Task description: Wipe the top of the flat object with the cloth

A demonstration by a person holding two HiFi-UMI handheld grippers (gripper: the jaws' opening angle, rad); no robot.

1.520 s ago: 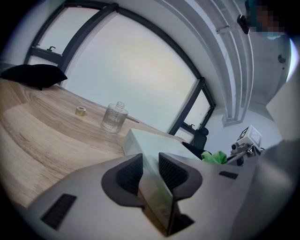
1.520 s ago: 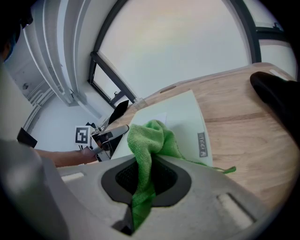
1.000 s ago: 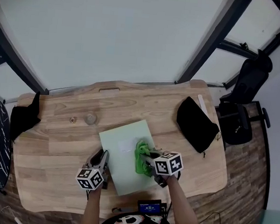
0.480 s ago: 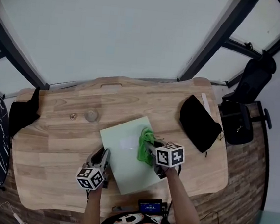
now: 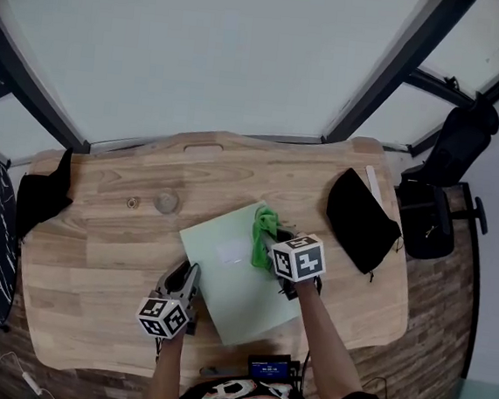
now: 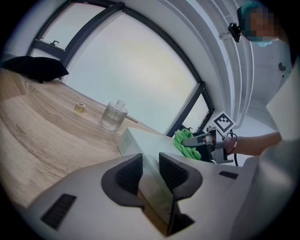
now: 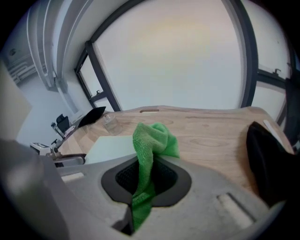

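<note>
In the head view we see the flat board (image 5: 224, 279) lying askew mid-worktop (image 5: 95, 250). Bare wood lies open on its left, and a black pouch (image 5: 362, 218) sits well apart on the right. Our right forearm (image 5: 319, 341) stretches along the board's right edge, with the green cloth (image 5: 264, 229) at the far corner.

In the left gripper view, our left tool (image 6: 151, 171) is clamped on the board's near edge.

In the right gripper view, our right tool (image 7: 146, 176) pinches the cloth.

L gripper (image 6: 150, 169) clamps flat board (image 6: 140, 140) edge; green cloth (image 6: 182, 139) in R gripper (image 6: 193, 141) beyond.
</note>
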